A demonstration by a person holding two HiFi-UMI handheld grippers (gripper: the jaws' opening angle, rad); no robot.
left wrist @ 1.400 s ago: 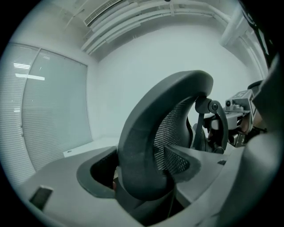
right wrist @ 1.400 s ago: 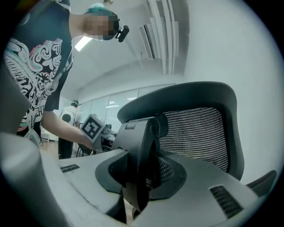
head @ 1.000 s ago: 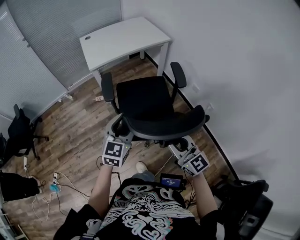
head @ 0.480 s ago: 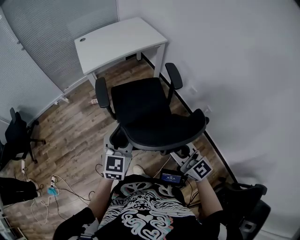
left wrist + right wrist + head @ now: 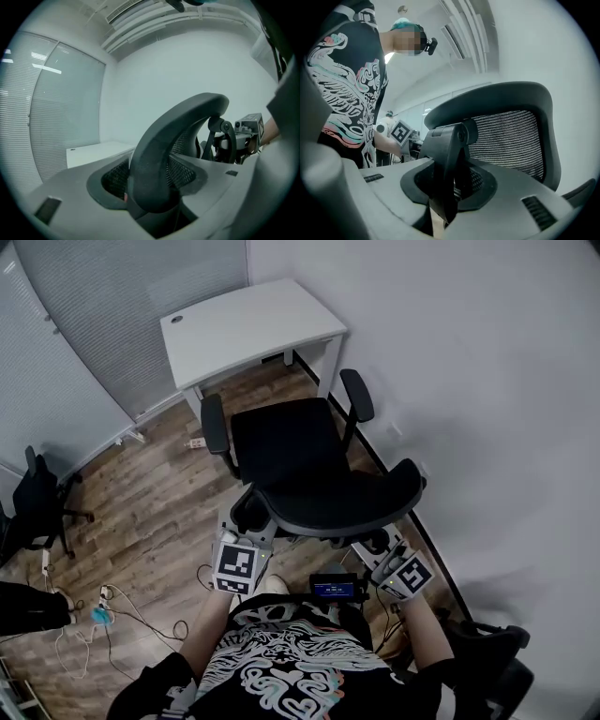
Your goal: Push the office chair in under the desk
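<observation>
You're clamping backrest [image 5: 339,506] frame, left gripper [image 5: 247,521] and right gripper [image 5: 379,546] both clenched; chair [image 5: 281,442] likely rolling lightly, swivelling readily; stiff frame suiting hold.

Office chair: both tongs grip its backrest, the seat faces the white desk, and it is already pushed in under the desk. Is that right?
It is not under the desk. The head view shows the office chair standing short of the white desk, with wood floor between them. The left tongs and right tongs do grip its backrest, seat facing the desk.
</observation>
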